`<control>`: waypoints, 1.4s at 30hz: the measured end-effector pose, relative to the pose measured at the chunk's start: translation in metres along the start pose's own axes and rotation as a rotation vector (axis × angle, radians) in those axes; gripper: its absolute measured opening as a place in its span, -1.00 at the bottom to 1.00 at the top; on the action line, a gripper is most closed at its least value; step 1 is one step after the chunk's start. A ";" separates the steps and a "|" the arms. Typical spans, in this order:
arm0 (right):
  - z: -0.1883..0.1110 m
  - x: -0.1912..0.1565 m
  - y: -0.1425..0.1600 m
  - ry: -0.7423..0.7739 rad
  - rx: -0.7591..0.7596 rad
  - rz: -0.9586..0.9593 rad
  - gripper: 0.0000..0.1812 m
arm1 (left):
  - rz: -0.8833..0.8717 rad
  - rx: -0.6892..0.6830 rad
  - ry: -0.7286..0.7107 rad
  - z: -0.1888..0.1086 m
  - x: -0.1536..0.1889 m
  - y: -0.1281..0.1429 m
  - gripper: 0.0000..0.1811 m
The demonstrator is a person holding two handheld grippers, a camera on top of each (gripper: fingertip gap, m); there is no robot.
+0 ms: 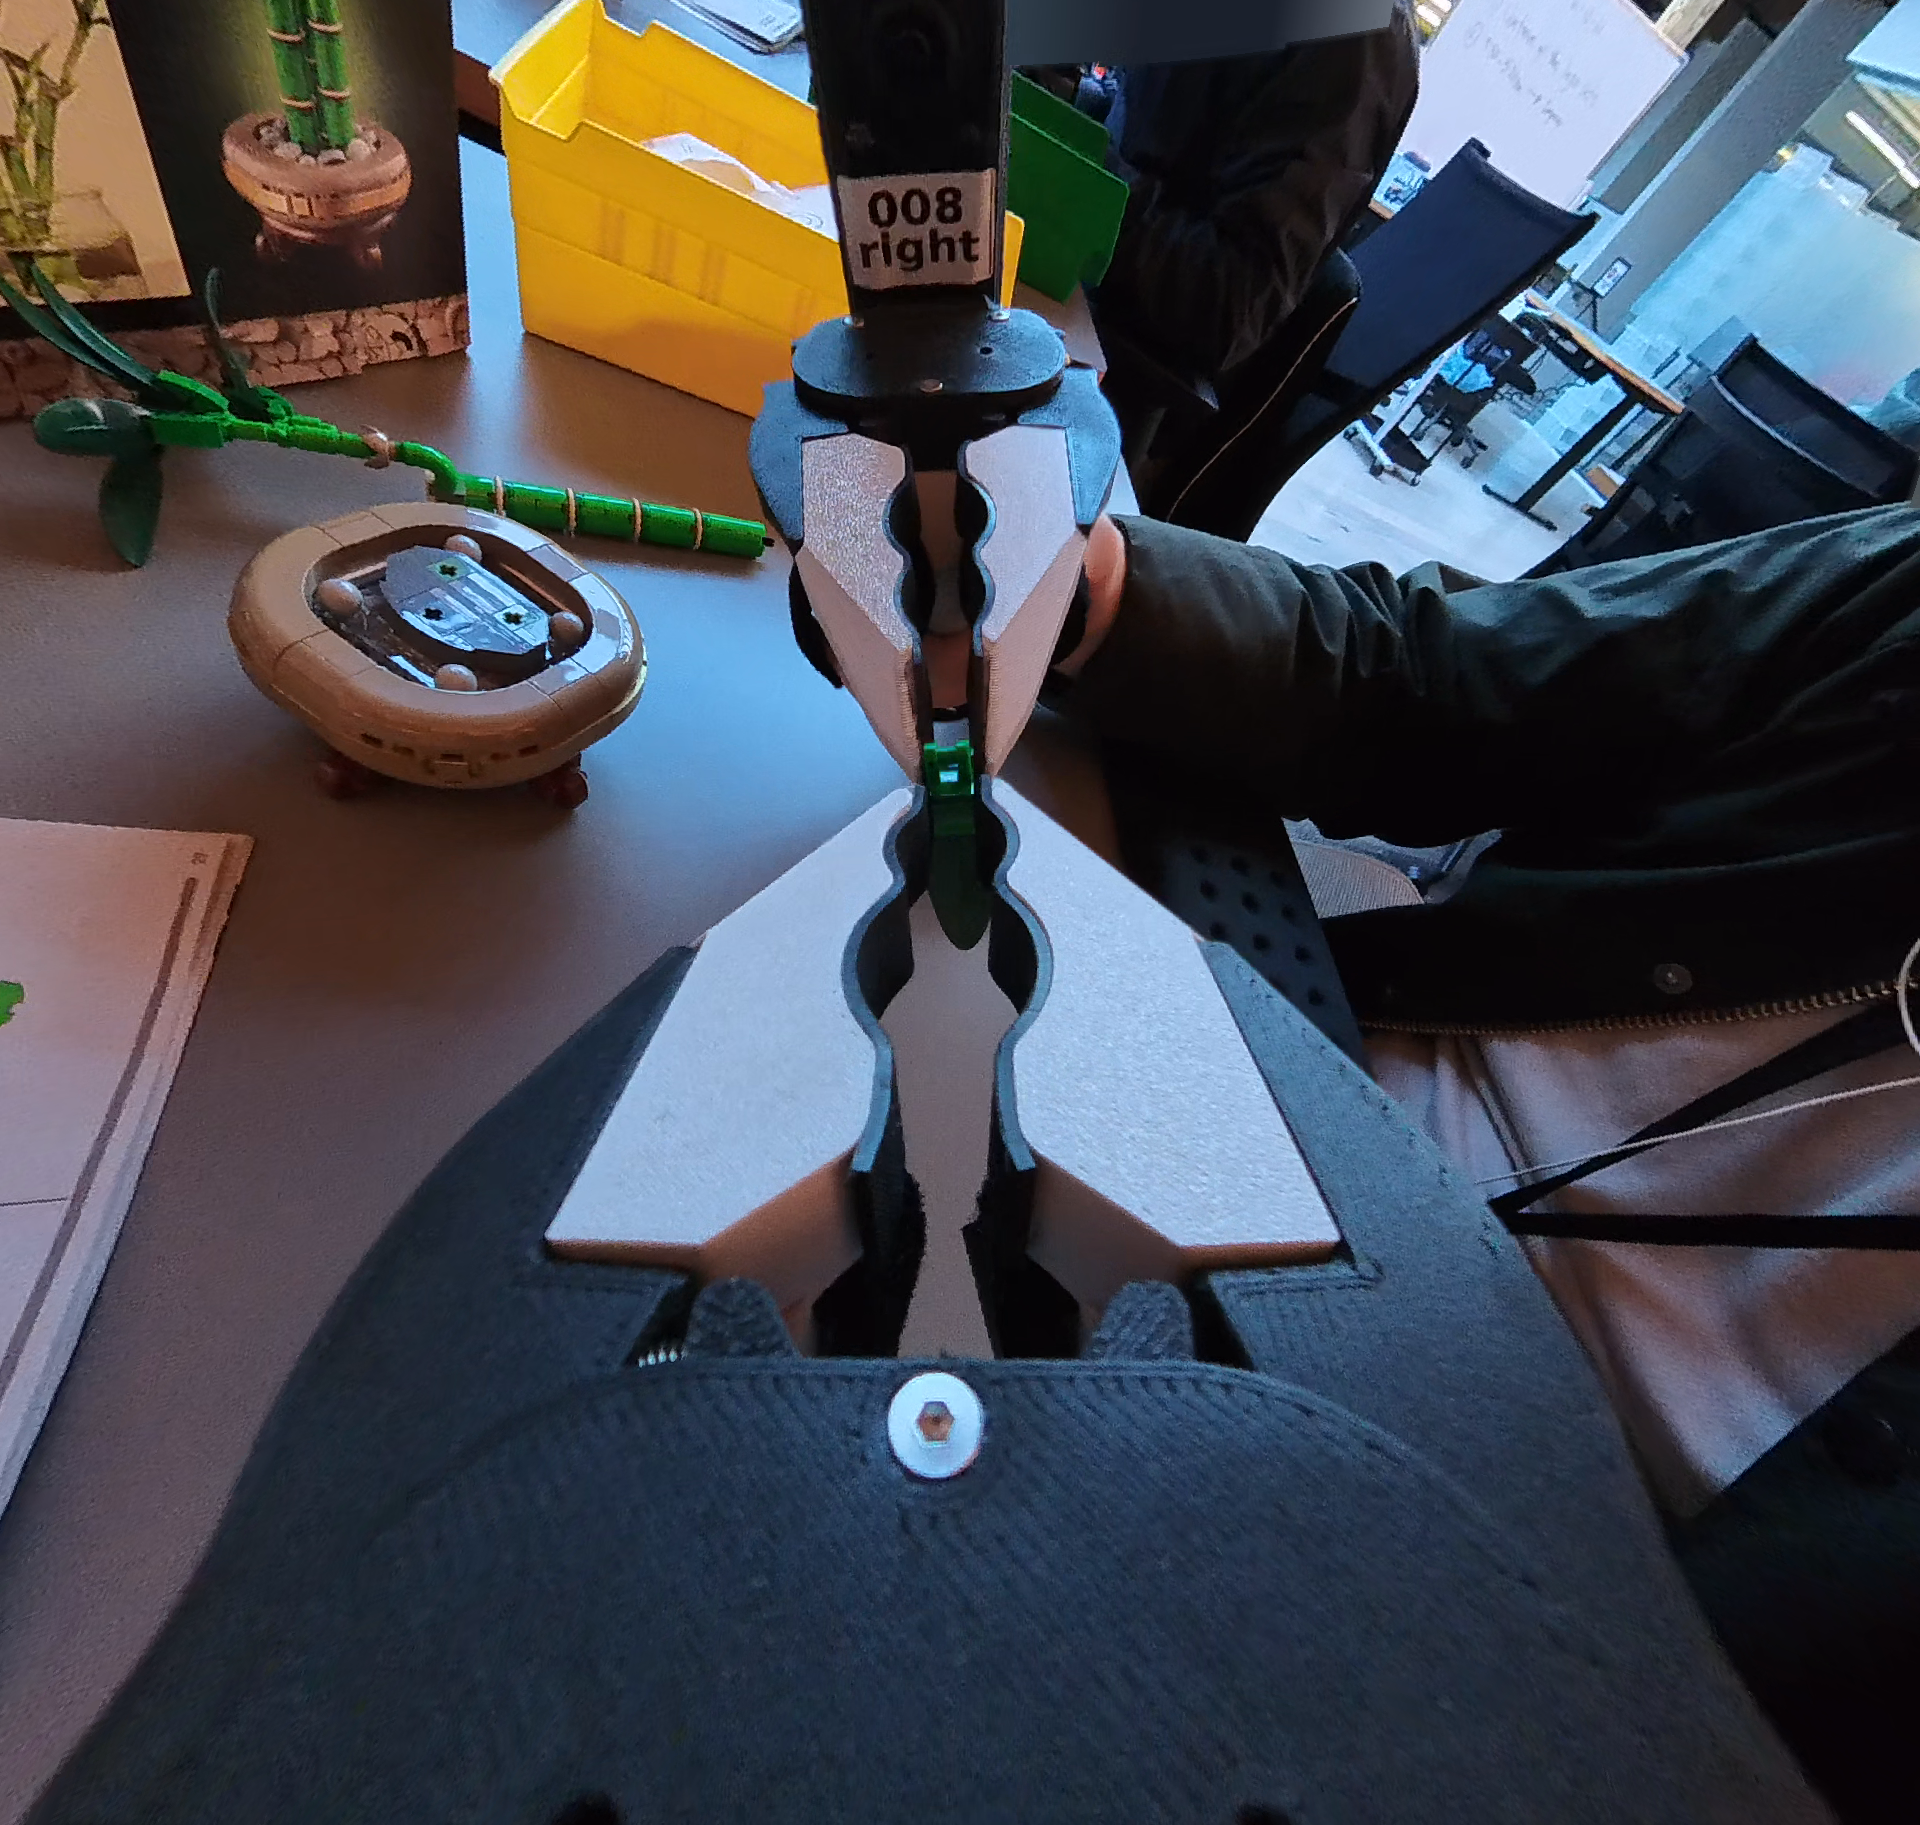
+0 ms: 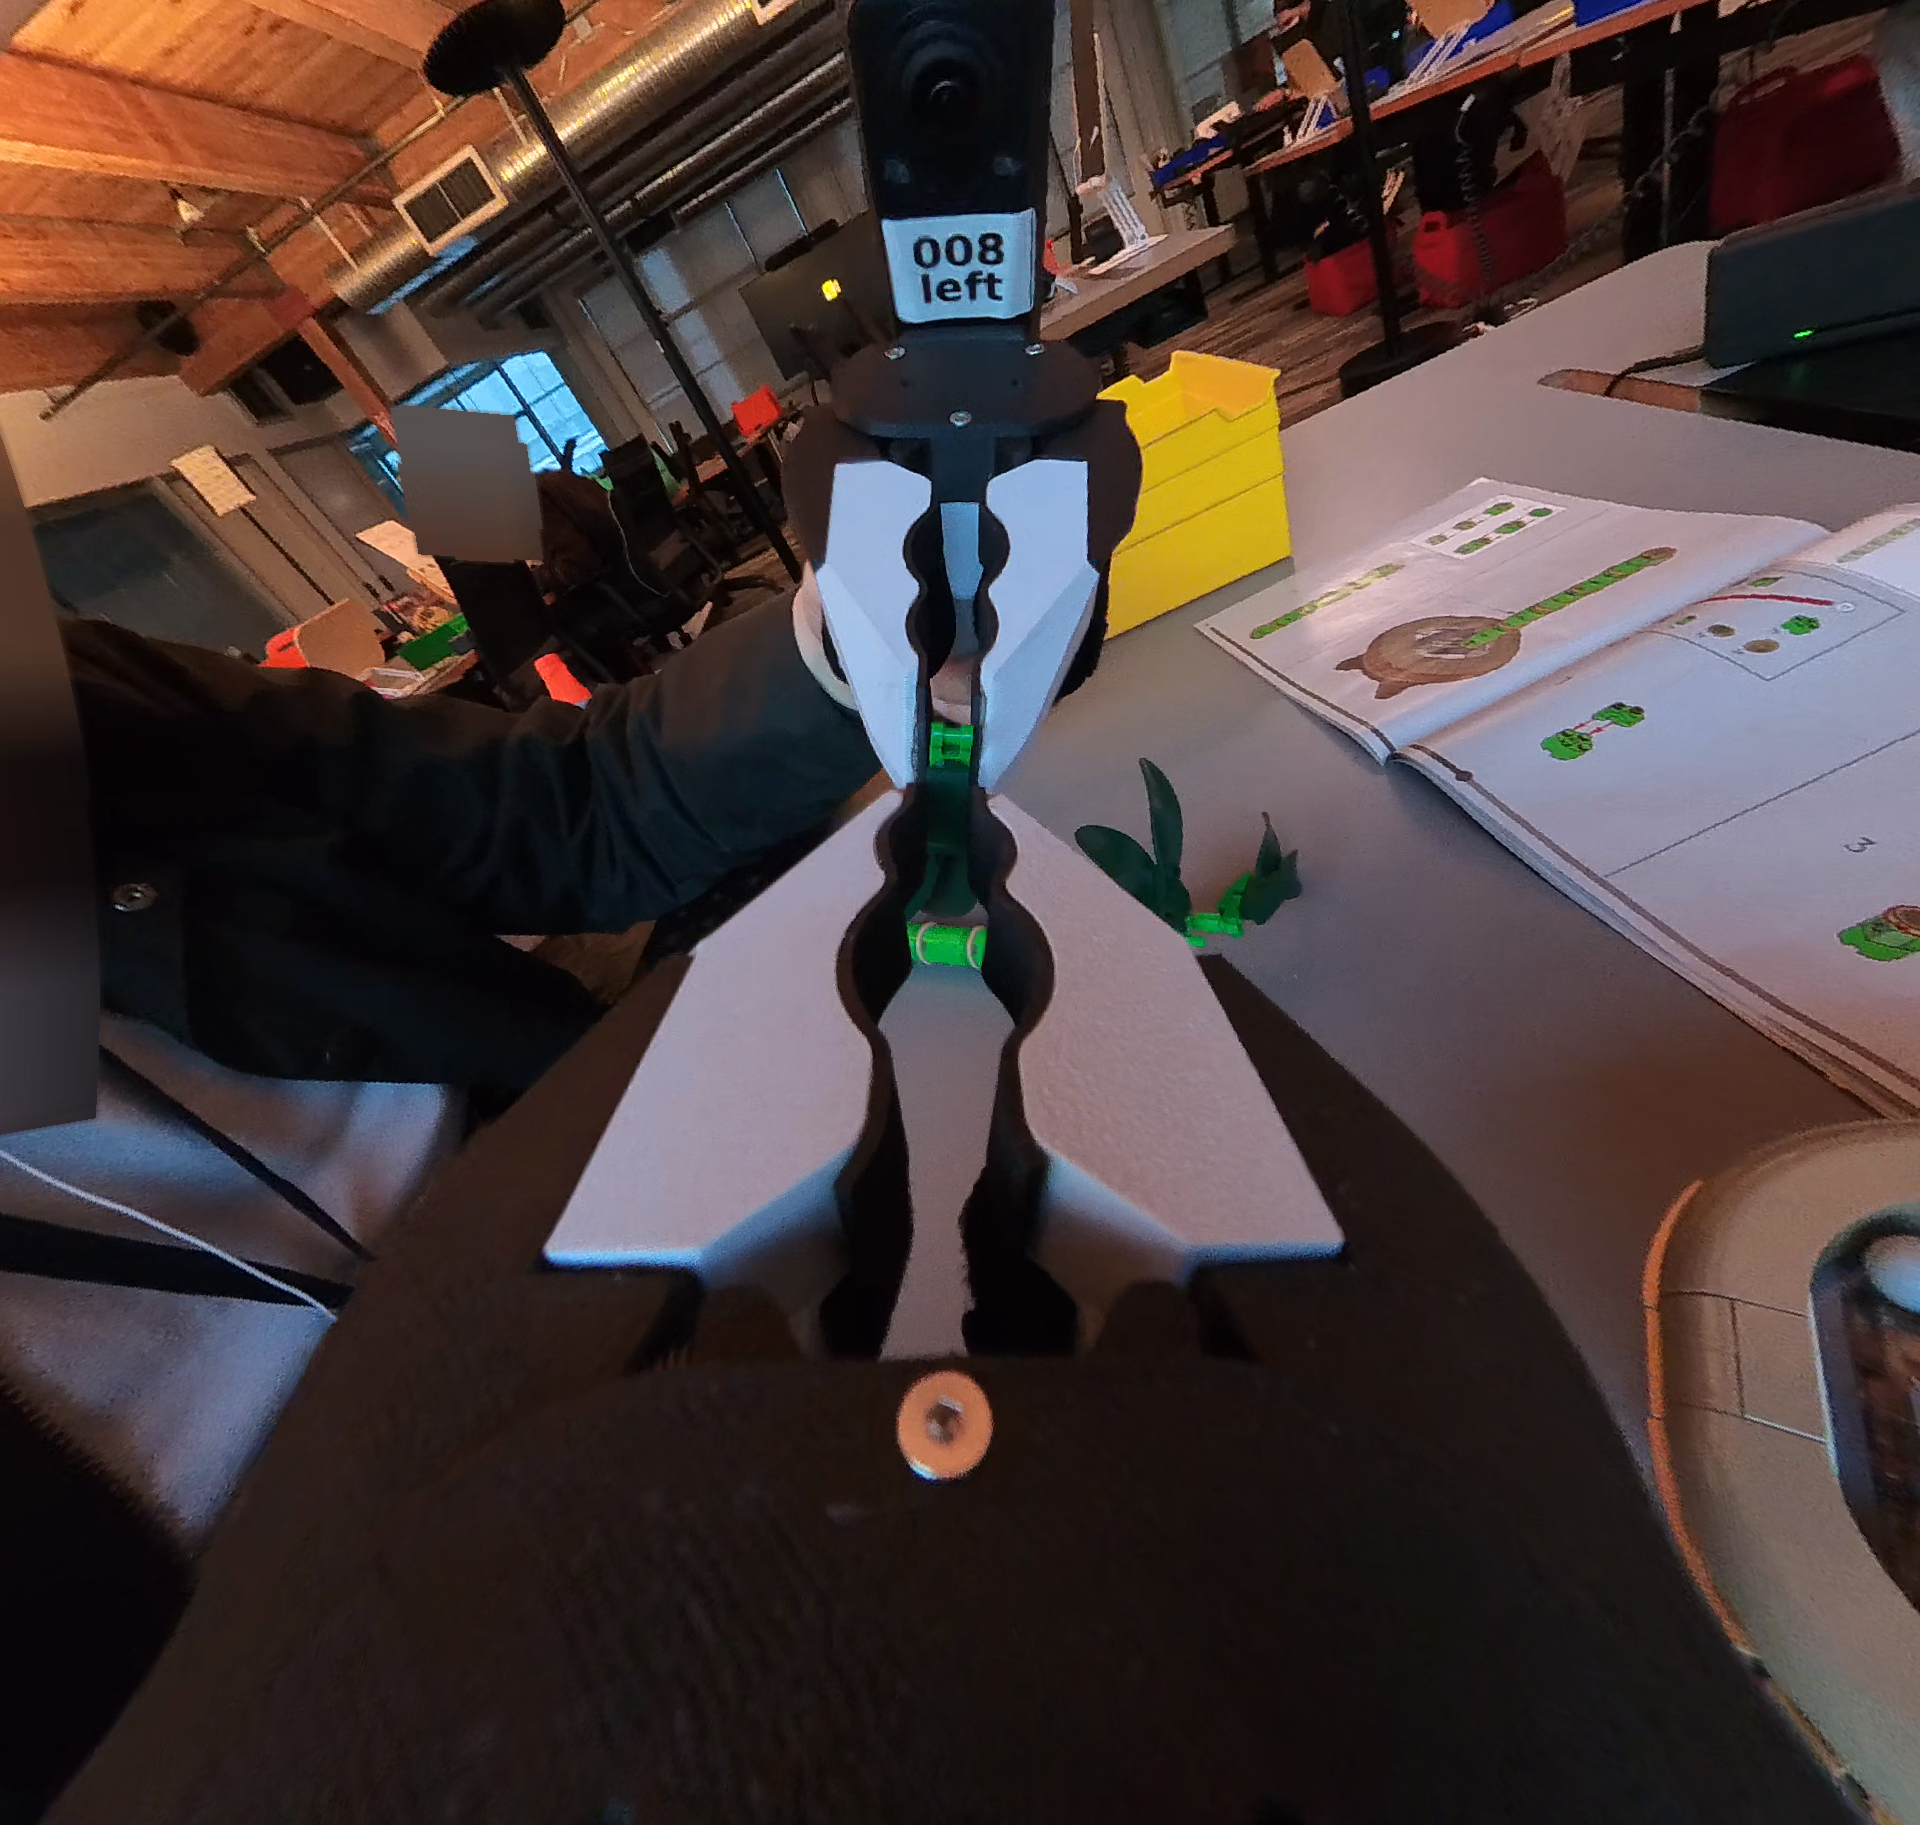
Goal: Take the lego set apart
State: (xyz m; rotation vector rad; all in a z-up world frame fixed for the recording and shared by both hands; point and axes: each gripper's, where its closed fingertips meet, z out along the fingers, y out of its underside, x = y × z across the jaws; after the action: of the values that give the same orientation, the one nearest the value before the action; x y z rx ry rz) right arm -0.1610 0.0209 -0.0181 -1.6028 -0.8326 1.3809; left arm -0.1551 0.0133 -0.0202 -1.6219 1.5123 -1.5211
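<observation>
Green leaf piece (image 1: 954, 845) clenched tip-to-tip between left tongs (image 1: 948, 799) and right tongs (image 2: 943, 801)

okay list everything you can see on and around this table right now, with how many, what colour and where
small leaf piece: one, green, held between both grippers' tips
bamboo stalk: one, green, lying on the table behind the pot
pot base: one, tan, standing on the table
loose leaf cluster: one, dark green, on the table near the booklet
instruction booklet: one, white, open on the table
set box: one, dark, upright at the back
bin: one, yellow, behind the stalk
bin: one, green, beside the yellow one
table: one, grey
left gripper: shut on the leaf piece
right gripper: shut on the leaf piece
</observation>
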 end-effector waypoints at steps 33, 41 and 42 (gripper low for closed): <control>0.001 -0.005 0.022 0.164 -0.145 -0.651 -0.56 | -0.417 -0.241 0.175 -0.011 -0.002 0.059 -0.93; 0.031 -0.005 0.074 0.187 -0.405 -0.969 -0.79 | -0.378 -0.436 0.172 0.000 0.008 0.090 -0.93; 0.032 -0.007 0.074 0.182 -0.405 -0.972 -0.82 | -0.376 -0.440 0.174 0.000 0.009 0.091 -0.93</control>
State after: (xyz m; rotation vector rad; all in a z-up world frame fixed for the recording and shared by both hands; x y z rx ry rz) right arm -0.1970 -0.0112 -0.0837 -1.2584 -1.5619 0.3830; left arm -0.1928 -0.0217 -0.0952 -2.1724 1.8096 -1.6349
